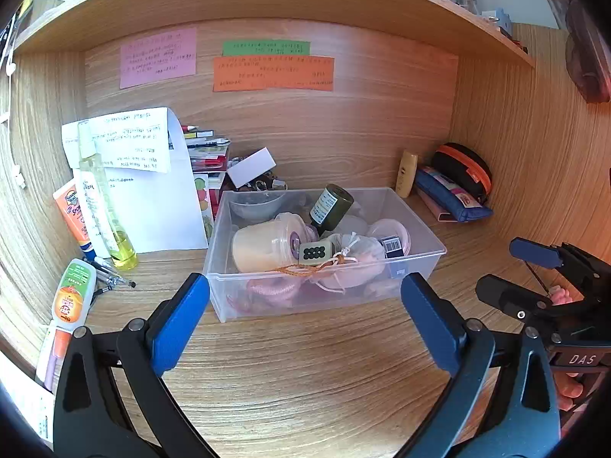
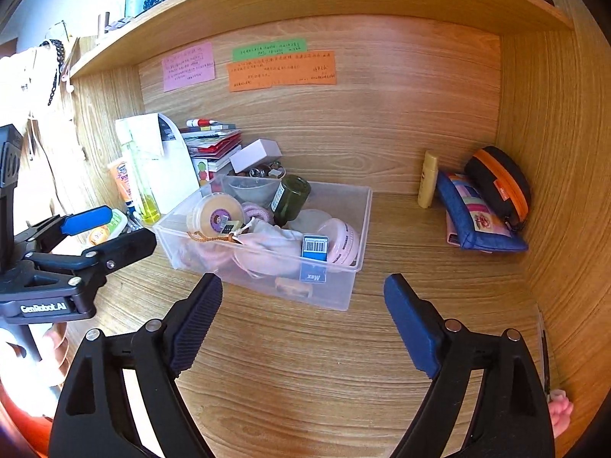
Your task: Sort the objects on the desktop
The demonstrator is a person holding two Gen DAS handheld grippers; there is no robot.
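Note:
A clear plastic bin (image 1: 431,244) (image 2: 355,286) stands on the wooden desk, filled with small items: a cream jar (image 1: 263,246) (image 2: 215,215), a dark green bottle (image 1: 330,204) (image 2: 290,198), a pink round case (image 2: 343,244), a cloth pouch (image 1: 355,255) and a barcode box (image 2: 315,248). My left gripper (image 1: 305,315) is open just in front of the bin, nothing between its blue pads. My right gripper (image 2: 303,322) is open too, near the bin's front right corner, holding nothing. Each gripper shows in the other's view, at the side (image 1: 534,267) (image 2: 103,229).
Tubes and a yellow bottle (image 1: 110,221) lean at the left by white papers (image 1: 152,191). Pens (image 1: 110,276) lie beside them. Books (image 2: 214,141) stack behind the bin. A small tan bottle (image 2: 427,179), a blue pouch (image 2: 477,217) and a black-orange case (image 2: 500,183) sit at the right wall.

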